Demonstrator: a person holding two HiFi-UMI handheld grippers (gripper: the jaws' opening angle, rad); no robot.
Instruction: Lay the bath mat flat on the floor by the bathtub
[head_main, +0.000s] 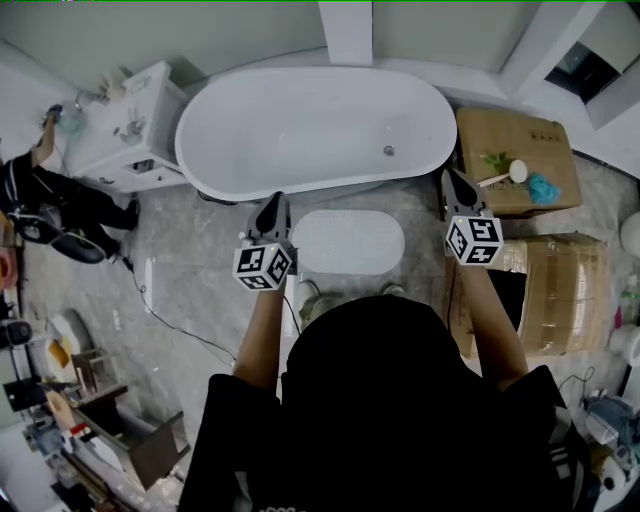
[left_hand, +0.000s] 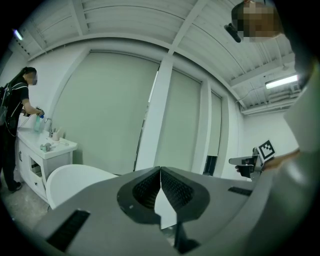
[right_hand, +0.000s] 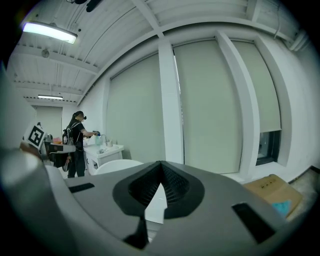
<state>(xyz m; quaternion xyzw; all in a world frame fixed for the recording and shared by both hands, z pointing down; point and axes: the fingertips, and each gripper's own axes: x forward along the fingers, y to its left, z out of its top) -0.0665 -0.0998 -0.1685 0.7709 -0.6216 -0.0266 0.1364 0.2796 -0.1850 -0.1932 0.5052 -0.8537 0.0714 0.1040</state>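
The white oval bath mat (head_main: 347, 242) lies flat on the grey floor just in front of the white bathtub (head_main: 316, 128), between my two grippers. My left gripper (head_main: 273, 207) is held up at the mat's left end, shut and empty, its jaws (left_hand: 160, 170) meeting at the tips. Shut and empty too, my right gripper (head_main: 457, 184) hangs above the floor to the mat's right, and its own view shows the jaws (right_hand: 160, 163) closed. Both point toward the window wall. In the left gripper view the right gripper (left_hand: 255, 162) shows at the far right.
A white vanity (head_main: 125, 125) stands left of the tub, with a person (head_main: 60, 215) in black beside it. Cardboard boxes (head_main: 515, 160) sit right of the tub and a wrapped bundle (head_main: 560, 295) lies below them. Clutter and a cable (head_main: 170, 320) lie at lower left.
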